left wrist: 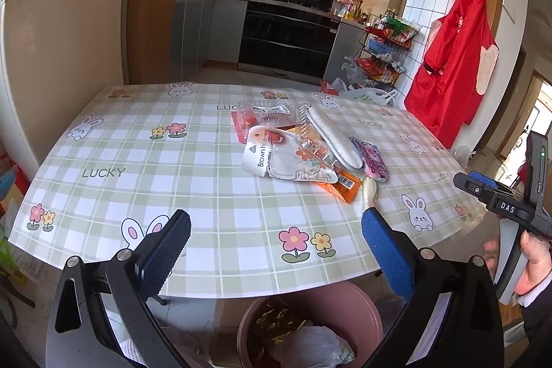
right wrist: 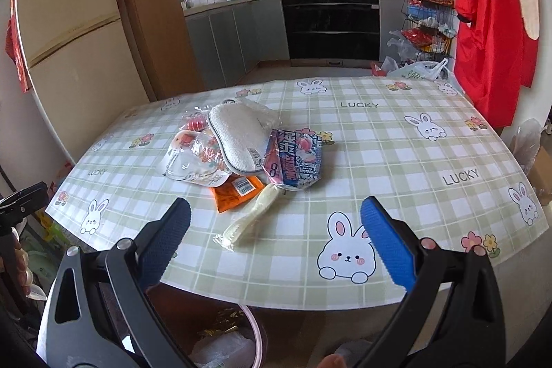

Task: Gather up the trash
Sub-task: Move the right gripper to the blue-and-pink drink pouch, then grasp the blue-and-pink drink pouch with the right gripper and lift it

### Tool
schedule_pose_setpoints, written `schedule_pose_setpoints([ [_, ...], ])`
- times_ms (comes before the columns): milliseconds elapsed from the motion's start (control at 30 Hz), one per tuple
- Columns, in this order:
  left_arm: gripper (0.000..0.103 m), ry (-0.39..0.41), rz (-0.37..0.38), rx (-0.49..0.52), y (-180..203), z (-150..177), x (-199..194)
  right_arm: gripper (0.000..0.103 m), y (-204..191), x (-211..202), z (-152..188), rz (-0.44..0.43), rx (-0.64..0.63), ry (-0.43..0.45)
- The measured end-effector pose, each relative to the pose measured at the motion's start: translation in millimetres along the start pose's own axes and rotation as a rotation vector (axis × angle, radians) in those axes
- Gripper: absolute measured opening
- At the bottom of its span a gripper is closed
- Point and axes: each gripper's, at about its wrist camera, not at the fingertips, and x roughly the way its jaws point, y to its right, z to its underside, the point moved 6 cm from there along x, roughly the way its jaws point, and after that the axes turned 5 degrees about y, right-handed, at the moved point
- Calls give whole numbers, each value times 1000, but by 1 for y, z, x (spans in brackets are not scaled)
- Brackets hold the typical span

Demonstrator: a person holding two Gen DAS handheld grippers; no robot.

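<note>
A pile of trash lies in the middle of the checked table (left wrist: 103,161): a clear "Brown hook" blister pack (left wrist: 272,154), a grey-white pad (right wrist: 238,137), a pink printed wrapper (right wrist: 293,161), an orange packet (right wrist: 238,192) and a clear sleeve with a pale strip (right wrist: 252,219). My left gripper (left wrist: 276,230) is open and empty above the table's near edge, short of the pile. My right gripper (right wrist: 276,226) is open and empty, just short of the pale strip. A pink trash bin (left wrist: 362,306) with wrappers inside stands below the table edge.
A fridge (left wrist: 62,50) stands left of the table. A red apron (left wrist: 452,57) hangs on the right wall beside a wire snack rack (left wrist: 383,54). Kitchen cabinets and an oven (left wrist: 289,33) are behind. The right gripper's body (left wrist: 510,206) shows at the left view's right edge.
</note>
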Motion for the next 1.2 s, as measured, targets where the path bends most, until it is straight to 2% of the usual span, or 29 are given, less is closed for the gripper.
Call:
schedule_pose_setpoints([
  [100,97,-12,-11,10,-3,-6,21,97,8,37,-8,25,-34,-51],
  [300,97,-26,-21,7,-8,-17,62,97,16,108,-15,-18,14,-142],
  [400,97,-39,-10,-7,-8,-17,78,94,5,140,-7,56,-151,-233],
  [433,97,-45,-5,-7,-8,-16,83,85,0,148,-4,61,-197,-259],
  [500,97,-58,-1,-5,-9,-13,92,79,-3,162,2,54,-239,-306],
  [667,97,-86,6,-17,-11,-5,110,77,-5,182,2,55,-255,-329],
  [733,97,-92,12,-27,-11,-4,115,73,-7,191,2,63,-269,-346],
  [967,97,-101,21,-25,-8,-1,122,73,-12,202,2,105,-308,-363],
  [1067,97,-105,26,-20,-5,1,124,63,-6,199,1,111,-289,-361],
  [1167,97,-109,33,-24,-2,2,126,56,1,192,-2,68,-220,-357],
  [1200,97,-110,34,-23,-1,2,126,48,2,189,-4,60,-207,-352],
])
